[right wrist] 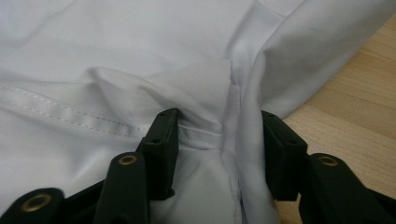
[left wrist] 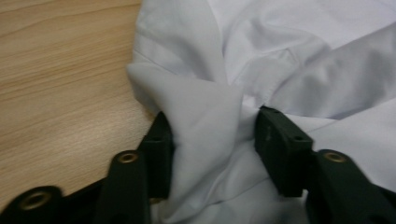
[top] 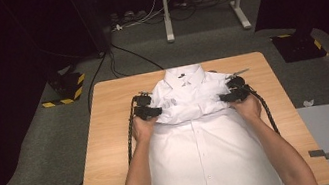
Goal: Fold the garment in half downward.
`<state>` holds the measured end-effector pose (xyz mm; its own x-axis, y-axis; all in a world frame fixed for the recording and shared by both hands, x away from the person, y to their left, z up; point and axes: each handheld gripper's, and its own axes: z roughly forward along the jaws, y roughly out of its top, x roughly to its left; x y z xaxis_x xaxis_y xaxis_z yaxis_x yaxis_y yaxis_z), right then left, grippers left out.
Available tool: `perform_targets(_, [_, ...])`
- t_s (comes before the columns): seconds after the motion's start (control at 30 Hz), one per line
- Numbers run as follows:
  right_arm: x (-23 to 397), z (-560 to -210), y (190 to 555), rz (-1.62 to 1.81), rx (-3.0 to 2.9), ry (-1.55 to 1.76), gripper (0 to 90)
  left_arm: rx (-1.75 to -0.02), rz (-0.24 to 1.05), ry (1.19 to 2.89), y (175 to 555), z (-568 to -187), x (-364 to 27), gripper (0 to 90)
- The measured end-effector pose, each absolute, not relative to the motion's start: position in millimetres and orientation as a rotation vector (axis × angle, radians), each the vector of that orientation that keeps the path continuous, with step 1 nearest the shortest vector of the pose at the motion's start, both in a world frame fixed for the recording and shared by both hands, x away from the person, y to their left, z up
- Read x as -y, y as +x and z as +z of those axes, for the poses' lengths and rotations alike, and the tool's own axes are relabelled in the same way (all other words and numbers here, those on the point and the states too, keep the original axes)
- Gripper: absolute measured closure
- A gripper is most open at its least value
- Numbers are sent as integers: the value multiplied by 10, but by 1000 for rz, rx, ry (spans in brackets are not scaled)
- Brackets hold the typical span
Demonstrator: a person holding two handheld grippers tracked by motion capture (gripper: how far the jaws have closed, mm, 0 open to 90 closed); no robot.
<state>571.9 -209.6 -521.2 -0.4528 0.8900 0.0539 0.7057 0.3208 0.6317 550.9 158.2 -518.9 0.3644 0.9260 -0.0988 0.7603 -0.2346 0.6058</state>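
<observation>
You are pinching bunched cloth of the white shirt (top: pixel 194 133), lying collar toward the table's (top: pixel 115 146) far edge, with left gripper (top: pixel 151 112) and right gripper (top: pixel 228 97). Keeping both level probably folds evenly.

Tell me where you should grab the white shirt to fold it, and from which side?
Probably at its two outer edges below the shoulders. The white shirt lies flat, collar away, so the edges are the loose cloth to pinch. The left gripper comes in from the left, the right gripper from the right, each with bunched fabric between its jaws.
</observation>
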Motion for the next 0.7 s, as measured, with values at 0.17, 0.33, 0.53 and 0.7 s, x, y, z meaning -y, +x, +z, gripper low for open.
perform_targets(0.17, [2177,-5189,5715,870,-2292,1436,765,-1404,381,2113,5509,-5161,-1516,770])
perform_targets(0.33, [2165,-5176,5693,853,-2306,1366,853,-1368,407,2154,5492,-5141,-1492,828])
perform_targets(0.53, [2169,-5147,5669,868,-2306,1325,865,-1353,408,2137,5463,-5088,-1530,843])
perform_targets(0.7, [2213,-4955,5573,963,-2294,1280,866,-1322,380,2083,5368,-4929,-1619,844])
